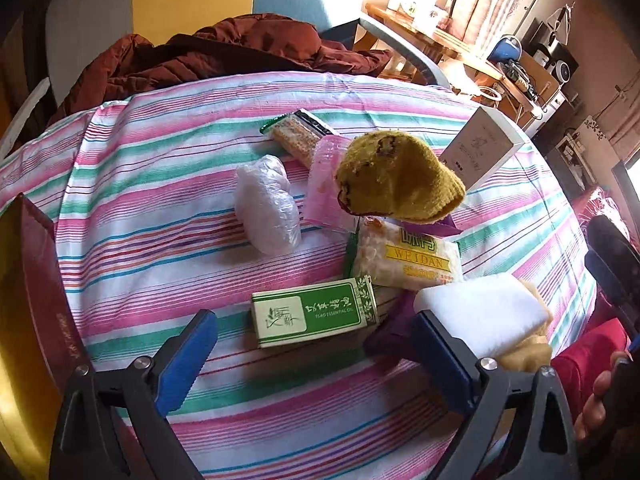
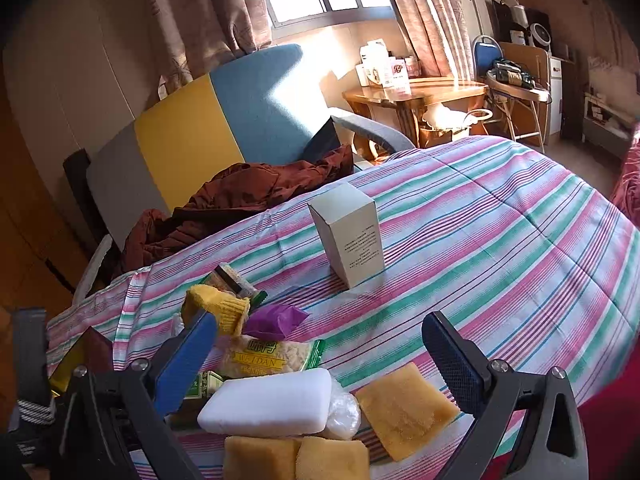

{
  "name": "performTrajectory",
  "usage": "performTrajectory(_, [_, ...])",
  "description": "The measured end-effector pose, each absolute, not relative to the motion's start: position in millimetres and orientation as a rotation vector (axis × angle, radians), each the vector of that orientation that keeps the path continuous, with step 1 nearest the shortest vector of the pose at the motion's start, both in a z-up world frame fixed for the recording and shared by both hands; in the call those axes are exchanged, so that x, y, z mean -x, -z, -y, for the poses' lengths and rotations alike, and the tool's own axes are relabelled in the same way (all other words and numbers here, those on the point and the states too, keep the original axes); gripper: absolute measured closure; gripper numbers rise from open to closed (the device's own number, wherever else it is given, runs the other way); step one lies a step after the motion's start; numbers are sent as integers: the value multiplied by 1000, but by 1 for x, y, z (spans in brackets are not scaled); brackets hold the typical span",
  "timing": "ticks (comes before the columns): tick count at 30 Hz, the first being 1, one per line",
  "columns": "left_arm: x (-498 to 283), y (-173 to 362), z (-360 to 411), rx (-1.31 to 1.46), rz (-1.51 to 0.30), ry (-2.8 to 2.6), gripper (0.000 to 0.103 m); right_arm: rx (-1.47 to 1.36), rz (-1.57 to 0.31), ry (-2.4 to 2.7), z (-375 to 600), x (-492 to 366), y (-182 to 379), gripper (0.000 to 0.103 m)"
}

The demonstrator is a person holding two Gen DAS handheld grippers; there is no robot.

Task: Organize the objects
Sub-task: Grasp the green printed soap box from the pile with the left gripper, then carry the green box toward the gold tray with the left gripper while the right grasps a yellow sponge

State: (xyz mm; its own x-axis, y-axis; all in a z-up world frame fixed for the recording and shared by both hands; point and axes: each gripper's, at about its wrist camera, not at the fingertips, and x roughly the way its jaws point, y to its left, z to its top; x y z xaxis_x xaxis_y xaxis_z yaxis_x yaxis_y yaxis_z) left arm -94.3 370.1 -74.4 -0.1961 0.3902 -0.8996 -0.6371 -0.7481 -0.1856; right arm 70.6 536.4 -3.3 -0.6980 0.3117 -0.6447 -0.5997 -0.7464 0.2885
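Both tongs (image 1: 312, 354) (image 2: 320, 360) wide, empty; crumpled plastic bag (image 1: 267, 204) only in left view.

bench (image 1: 132, 184): carries all the items, filling most of both views
sock (image 1: 396, 176): centre of the left wrist view, on top of a flat packet (image 1: 324, 188)
crumpled bag (image 1: 266, 204): left of the sock
snack pack (image 1: 408, 258): below the sock
flat carton (image 1: 314, 312): lower centre, left of the snack pack
upright box (image 2: 348, 234): centre of the right wrist view, apart from the cluster at lower left
jacket (image 2: 240, 196): behind the bench, on the chair (image 2: 188, 128)
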Motion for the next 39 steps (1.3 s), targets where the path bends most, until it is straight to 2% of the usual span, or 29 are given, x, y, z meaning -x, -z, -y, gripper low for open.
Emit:
performTrajectory(6, [106, 96, -382, 1447, -319, -2002, 6, 815, -685, -2413, -535, -68, 7, 0])
performTrajectory(8, [108, 101, -378, 1461, -300, -1995, 25, 823, -682, -2418, -534, -67, 8, 0])
performTrajectory(15, [100, 92, -349, 1394, -246, -1991, 25, 879, -656, -2431, -528, -60, 11, 0])
performTrajectory(26, [59, 46, -308, 1240, -255, -1986, 25, 967, -599, -2407, -519, -50, 20, 0])
performTrajectory(31, [48, 35, -287, 1208, -237, -1978, 25, 1002, -677, -2370, -524, -53, 25, 0])
performTrajectory(35, [39, 28, -267, 1196, -205, -1981, 25, 1027, -586, -2443, -507, -45, 21, 0])
performTrajectory(39, [34, 19, -244, 1174, -166, -2004, 25, 1101, -401, -2479, -481, -31, 23, 0])
